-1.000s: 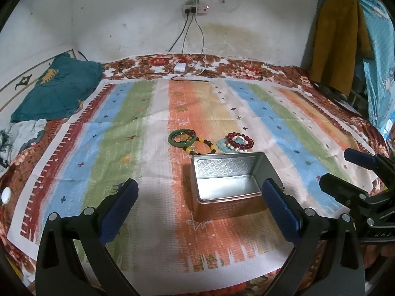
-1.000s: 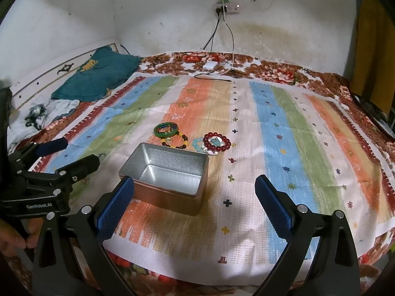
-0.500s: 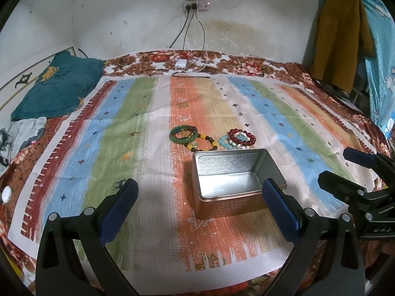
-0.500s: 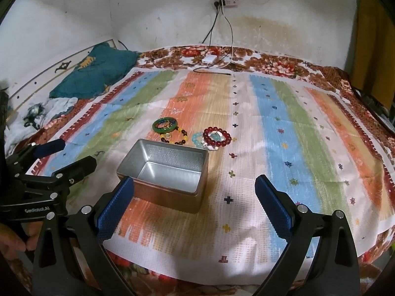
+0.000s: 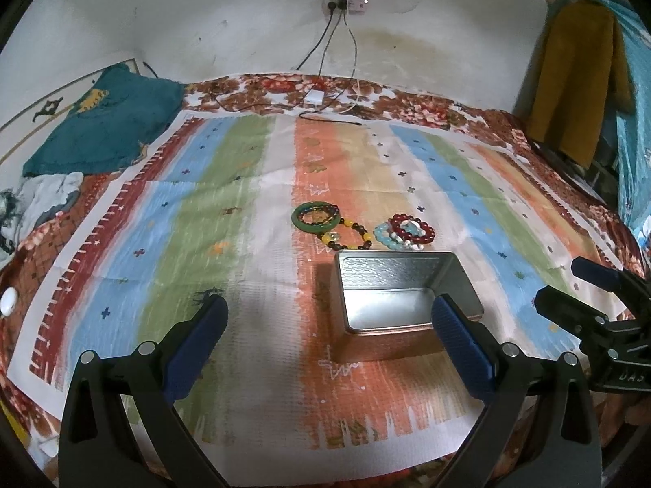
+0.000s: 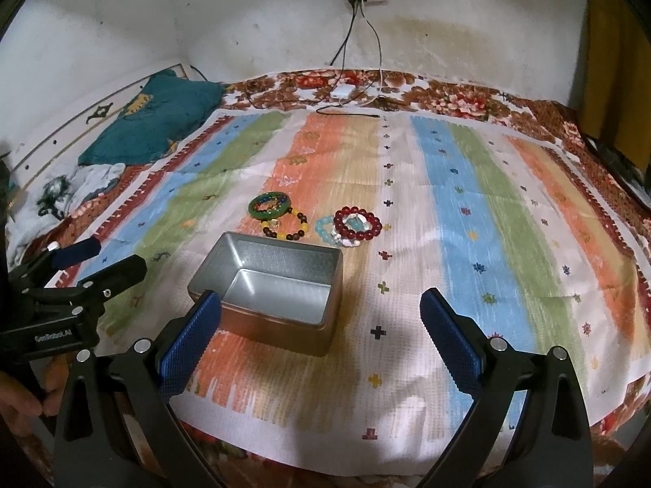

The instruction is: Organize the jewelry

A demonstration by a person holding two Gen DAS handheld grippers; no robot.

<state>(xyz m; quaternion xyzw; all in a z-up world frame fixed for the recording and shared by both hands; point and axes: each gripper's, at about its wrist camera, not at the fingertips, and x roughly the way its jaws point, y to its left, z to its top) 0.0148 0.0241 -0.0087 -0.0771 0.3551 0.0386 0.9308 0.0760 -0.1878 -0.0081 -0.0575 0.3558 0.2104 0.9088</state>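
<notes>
Silver metal, the open tin box (image 5: 400, 297) sits empty on a striped cloth (image 5: 228, 211) spread over a bed, its lid off and its bare floor catching the light. Just beyond its far wall lies the jewelry: a green bangle (image 5: 316, 217) with a thin multicoloured bead string inside it, a yellow-and-brown bead bracelet (image 5: 349, 236) touching the bangle's edge, and a little to the right a dark red bead bracelet (image 5: 411, 228) overlapping a pale blue one (image 5: 380, 232).

Both sets of tongs hover over the near edge of the cloth, holding nothing. The left tongs (image 5: 325, 317) stand wide apart, with one blue pad in front of the box's near right corner in the left wrist view. The right tongs (image 6: 321, 321) are likewise spread wide, the left pad crossing the box's near left corner in the right wrist view. Each tool shows at the edge of the other's camera.

At the head of the bed a teal pillow (image 5: 101, 122) rests by the wall, and cables (image 5: 325, 44) hang from a wall socket (image 5: 346, 2) to a white charger (image 5: 313, 96) on the floral bedsheet.
</notes>
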